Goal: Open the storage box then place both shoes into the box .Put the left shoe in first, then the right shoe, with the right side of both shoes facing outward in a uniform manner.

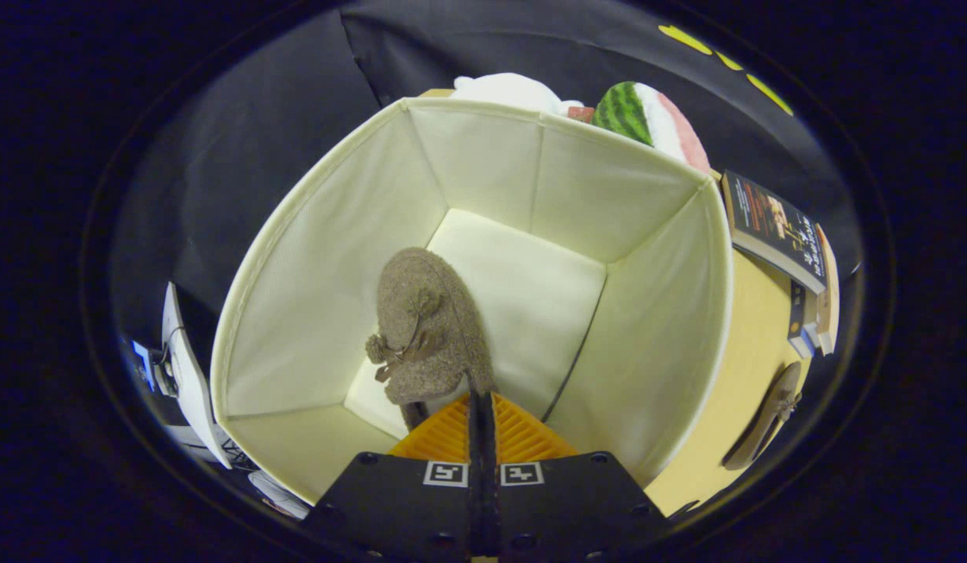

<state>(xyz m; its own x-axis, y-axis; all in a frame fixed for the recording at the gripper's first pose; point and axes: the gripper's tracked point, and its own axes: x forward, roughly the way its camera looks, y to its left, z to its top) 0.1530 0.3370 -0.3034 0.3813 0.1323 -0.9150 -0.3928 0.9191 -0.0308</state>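
Note:
A cream fabric storage box (pixel 483 156) stands open on the yellow table, and I look down into it. A brown fuzzy shoe (pixel 428 328) with a pom-pom bow hangs inside the box near its left wall, toe pointing away from me. My gripper (pixel 481 403) is shut on the rim of this shoe at its heel end, above the box floor. Whether the sole touches the floor I cannot tell. The second brown shoe (pixel 764 426) lies on the table to the right, outside the box.
Behind the box sit a white plush (pixel 506 90) and a watermelon-patterned cushion (pixel 647 117). Several books (pixel 776 227) lie on the yellow table (pixel 753 328) to the right of the box. A white panel (pixel 182 367) stands off the table at left.

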